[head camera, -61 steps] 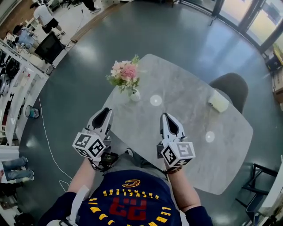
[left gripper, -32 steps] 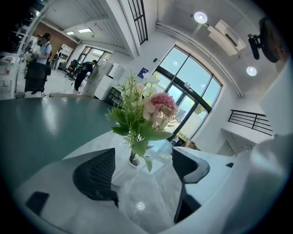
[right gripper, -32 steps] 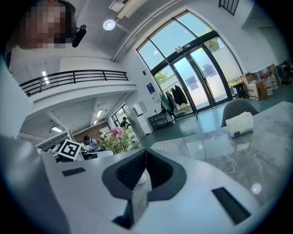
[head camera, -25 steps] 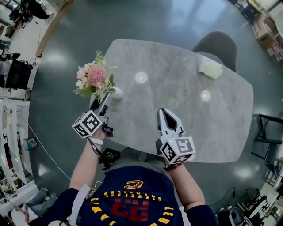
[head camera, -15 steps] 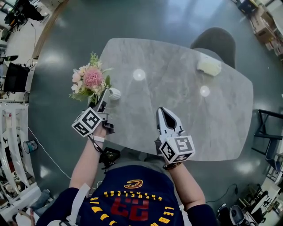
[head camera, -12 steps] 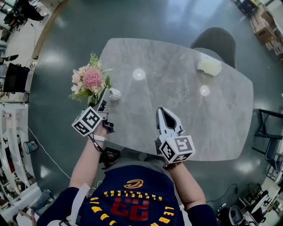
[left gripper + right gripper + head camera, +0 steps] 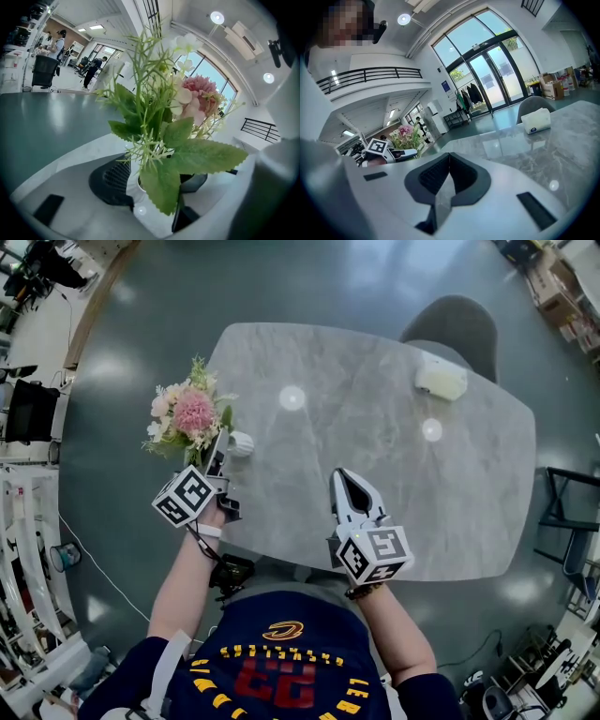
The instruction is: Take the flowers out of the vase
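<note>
The left gripper (image 7: 217, 442), its jaws just closing and now half apart around the foot of the flowers (image 7: 192, 413) at the mouth of the vase (image 7: 240, 442) near the counter (image 7: 375, 381) edge, seems ready to lift them, while the right gripper (image 7: 345, 482) waits closed and empty.

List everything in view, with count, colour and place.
Table: one, grey marble, middle of the head view.
Vase: one, white, at the table's left edge.
Flowers: one bunch, pink, white and green, in the vase.
Tissue box: one, white, far right of the table, near the chair.
Chair: one, dark grey, at the table's far side.
Floor: dark grey, all round the table.
Left gripper: one, white, at the vase. Its jaws have just been closing, with the vase neck and stems between them. A leaf hides whether they press.
Right gripper: one, white, over the table's near edge, jaws together, empty.
</note>
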### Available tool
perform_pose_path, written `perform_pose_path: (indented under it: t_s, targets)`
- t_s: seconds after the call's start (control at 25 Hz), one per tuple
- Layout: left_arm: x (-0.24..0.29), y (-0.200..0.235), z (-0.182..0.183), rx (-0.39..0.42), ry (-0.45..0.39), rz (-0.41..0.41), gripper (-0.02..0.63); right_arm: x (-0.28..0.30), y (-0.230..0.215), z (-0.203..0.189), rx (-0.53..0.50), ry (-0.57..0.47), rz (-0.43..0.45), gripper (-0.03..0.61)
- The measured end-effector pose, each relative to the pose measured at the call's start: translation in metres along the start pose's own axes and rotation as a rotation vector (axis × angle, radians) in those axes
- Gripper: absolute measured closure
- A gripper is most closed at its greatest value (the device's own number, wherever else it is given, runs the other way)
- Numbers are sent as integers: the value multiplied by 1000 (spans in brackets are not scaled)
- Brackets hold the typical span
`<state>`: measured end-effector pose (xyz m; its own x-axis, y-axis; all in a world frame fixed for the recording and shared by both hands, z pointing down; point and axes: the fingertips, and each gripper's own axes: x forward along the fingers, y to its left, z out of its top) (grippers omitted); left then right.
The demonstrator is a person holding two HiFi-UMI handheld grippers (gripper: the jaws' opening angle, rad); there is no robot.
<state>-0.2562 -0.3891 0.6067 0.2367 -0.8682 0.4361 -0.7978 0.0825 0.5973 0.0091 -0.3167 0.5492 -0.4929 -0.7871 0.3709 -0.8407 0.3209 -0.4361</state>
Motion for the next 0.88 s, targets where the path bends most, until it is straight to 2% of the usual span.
perform_pose_path:
  t_s: [0.16,0.4,0.6,0.88]
  targets:
    - [3,-5,2,57,6,-16,417,2,-1,-2,9,6,-11,571]
    - [6,-8,-3,126,-2,17,489,0,-8,-4,15,7,-16,571]
    - [5,-10,0,168,-7,11,512,-2,-3,-2,11,11,-19,571]
    - [-4,-13,6,185,-50,18,540,-7,-2,-1,8,9,-11,571]
